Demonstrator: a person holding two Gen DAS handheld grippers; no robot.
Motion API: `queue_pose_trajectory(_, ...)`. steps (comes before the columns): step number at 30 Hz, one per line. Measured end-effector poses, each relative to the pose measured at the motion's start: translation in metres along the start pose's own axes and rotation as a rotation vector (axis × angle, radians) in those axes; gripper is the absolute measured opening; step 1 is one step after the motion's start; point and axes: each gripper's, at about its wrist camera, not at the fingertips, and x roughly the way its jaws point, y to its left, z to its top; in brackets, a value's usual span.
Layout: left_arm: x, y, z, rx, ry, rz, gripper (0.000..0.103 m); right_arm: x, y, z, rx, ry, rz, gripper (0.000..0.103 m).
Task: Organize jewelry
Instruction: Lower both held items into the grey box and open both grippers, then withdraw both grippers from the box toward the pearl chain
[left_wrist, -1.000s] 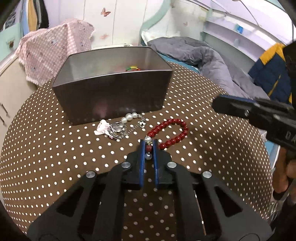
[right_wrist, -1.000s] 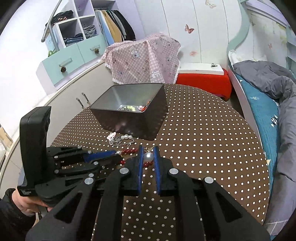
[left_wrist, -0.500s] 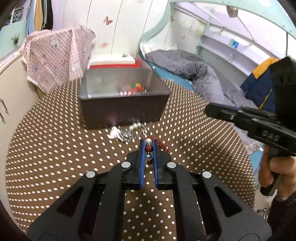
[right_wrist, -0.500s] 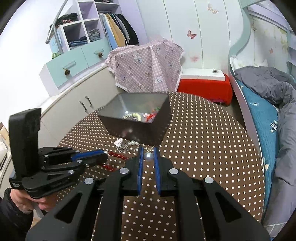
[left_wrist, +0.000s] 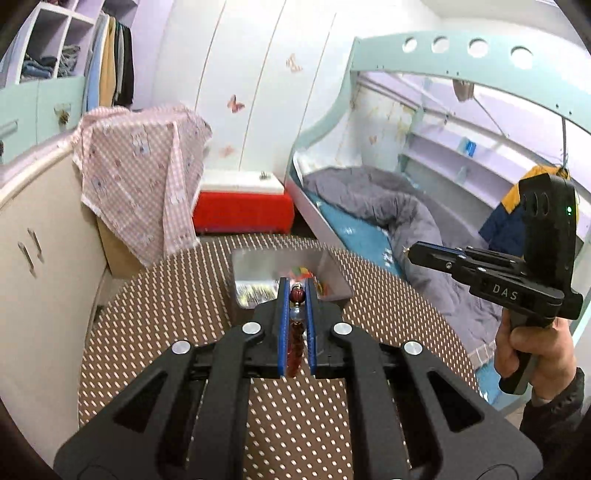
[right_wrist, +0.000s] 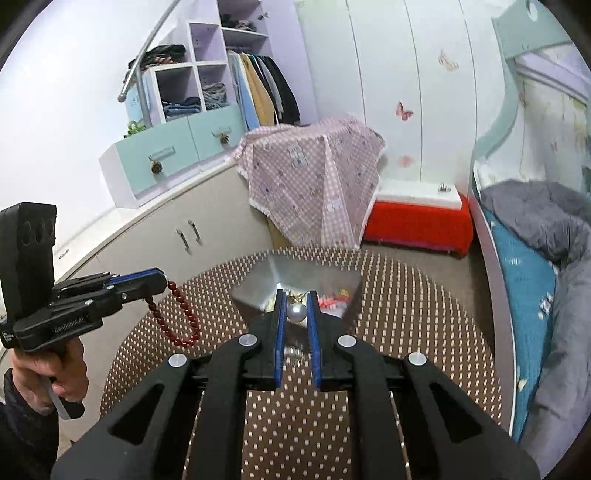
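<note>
My left gripper (left_wrist: 296, 286) is shut on a red bead bracelet (left_wrist: 296, 295), raised above the round dotted table (left_wrist: 166, 314); in the right wrist view the left gripper (right_wrist: 162, 278) shows at the left with the red bead bracelet (right_wrist: 181, 319) dangling in a loop below its tips. My right gripper (right_wrist: 295, 299) is shut on a pearl (right_wrist: 296, 313) of a pearl piece, the rest hidden behind the fingers. In the left wrist view the right gripper (left_wrist: 410, 254) hovers at the right. The grey metal box (right_wrist: 258, 291) (left_wrist: 255, 262), holding several colourful pieces, lies beyond both grippers.
A pink checked cloth (right_wrist: 310, 184) drapes over a cabinet behind the table. A red and white box (right_wrist: 417, 218) stands on the floor beyond. A bed with a grey duvet (right_wrist: 543, 214) runs along the right. Each gripper's handle is held by a hand (right_wrist: 48, 373).
Both grippers have risen from the tabletop, lifting the red bracelet and the pearl piece off it. The metal box now looks smaller and further below.
</note>
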Motion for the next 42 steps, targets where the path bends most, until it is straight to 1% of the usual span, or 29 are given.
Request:
queue_pose_trajectory(5, -0.004, 0.002, 0.027, 0.03, -0.053, -0.002, 0.008, 0.006, 0.005, 0.022, -0.033, -0.02, 0.005, 0.01)
queue_pose_trajectory(10, 0.009, 0.005, 0.047, 0.034, -0.053, -0.032, 0.008, 0.021, 0.003, 0.036, -0.031, -0.014, 0.027, 0.01)
queue_pose_trajectory(18, 0.053, -0.003, 0.07, 0.039, -0.003, -0.079, 0.008, 0.059, -0.016, 0.041, 0.024, 0.056, 0.039, 0.01)
queue_pose_trajectory(20, 0.069, -0.006, 0.073, 0.043, 0.028, -0.086, 0.008, 0.069, -0.018, 0.04, 0.035, 0.079, 0.042, 0.01)
queue_pose_trajectory(21, 0.074, -0.006, 0.073, 0.043, 0.039, -0.079, 0.009, 0.075, -0.021, 0.039, 0.043, 0.093, 0.044, 0.01)
queue_pose_trajectory(23, 0.091, -0.005, 0.073, 0.038, 0.088, -0.059, 0.009, 0.083, -0.025, 0.038, 0.064, 0.118, 0.036, 0.012)
queue_pose_trajectory(24, 0.095, -0.005, 0.072, 0.035, 0.1, -0.041, 0.012, 0.087, -0.029, 0.036, 0.08, 0.127, 0.021, 0.024)
queue_pose_trajectory(25, 0.099, -0.003, 0.072, 0.028, 0.112, -0.017, 0.021, 0.088, -0.032, 0.035, 0.097, 0.129, 0.015, 0.033)
queue_pose_trajectory(26, 0.1, -0.001, 0.071, 0.015, 0.111, -0.001, 0.06, 0.088, -0.034, 0.034, 0.113, 0.125, 0.009, 0.059)
queue_pose_trajectory(27, 0.096, 0.003, 0.071, -0.002, 0.088, 0.008, 0.093, 0.086, -0.038, 0.032, 0.13, 0.112, -0.005, 0.08)
queue_pose_trajectory(28, 0.09, 0.008, 0.07, -0.032, 0.051, 0.023, 0.096, 0.083, -0.04, 0.031, 0.136, 0.103, -0.011, 0.083)
queue_pose_trajectory(29, 0.087, 0.012, 0.072, -0.05, 0.05, 0.021, 0.096, 0.081, -0.043, 0.03, 0.145, 0.099, -0.016, 0.085)
queue_pose_trajectory(30, 0.086, 0.015, 0.072, -0.057, 0.052, 0.023, 0.096, 0.08, -0.046, 0.029, 0.158, 0.098, -0.027, 0.089)
queue_pose_trajectory(32, 0.081, 0.018, 0.071, -0.052, 0.036, 0.058, 0.096, 0.075, -0.048, 0.029, 0.17, 0.082, -0.047, 0.094)
queue_pose_trajectory(33, 0.077, 0.02, 0.071, -0.044, 0.024, 0.077, 0.096, 0.075, -0.05, 0.029, 0.173, 0.077, -0.049, 0.094)
queue_pose_trajectory(42, 0.045, 0.018, 0.062, -0.03, -0.037, 0.133, 0.096, 0.048, -0.05, 0.025, 0.191, 0.023, -0.067, 0.095)
